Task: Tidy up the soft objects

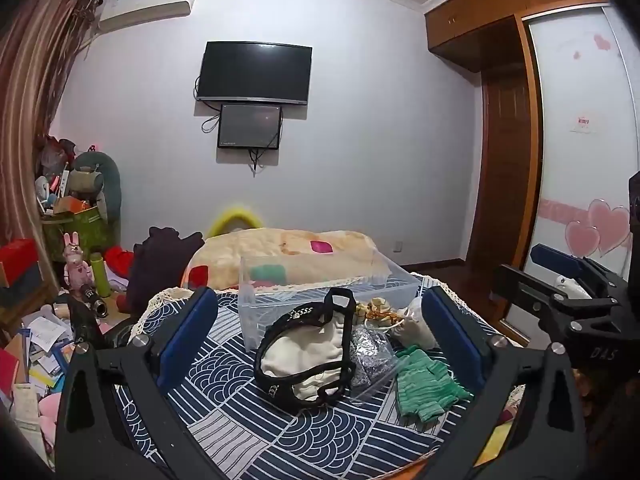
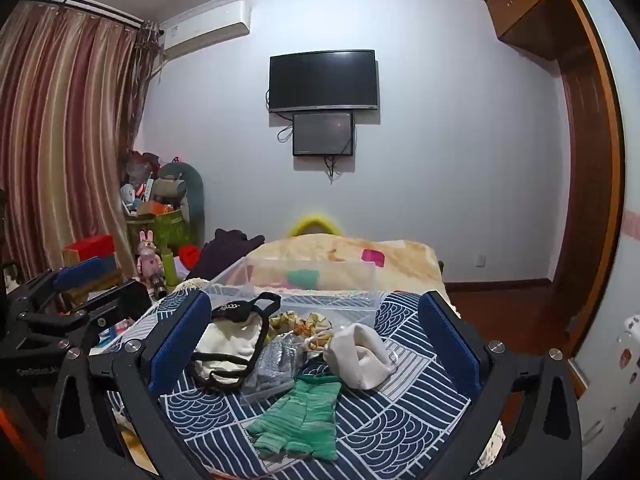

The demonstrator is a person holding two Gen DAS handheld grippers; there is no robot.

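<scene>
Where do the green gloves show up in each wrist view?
Left wrist: green gloves lie lower right of centre, beside the right blue pad.
Right wrist: green gloves lie bottom centre, between the open jaws.
Shared landmark: the clear plastic bin lies behind the pile in both.

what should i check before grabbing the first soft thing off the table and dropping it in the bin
1. Left gripper open, holding nothing: ok.
2. Right gripper open, holding nothing: ok.
3. Clear bin upright behind the pile, looks empty: ok.
4. Green gloves lie nearest, nothing on top: ok.
5. White sock free of the plastic bag: cannot tell.
6. Black strap looped over the white cloth, may drag it: not ok.
</scene>
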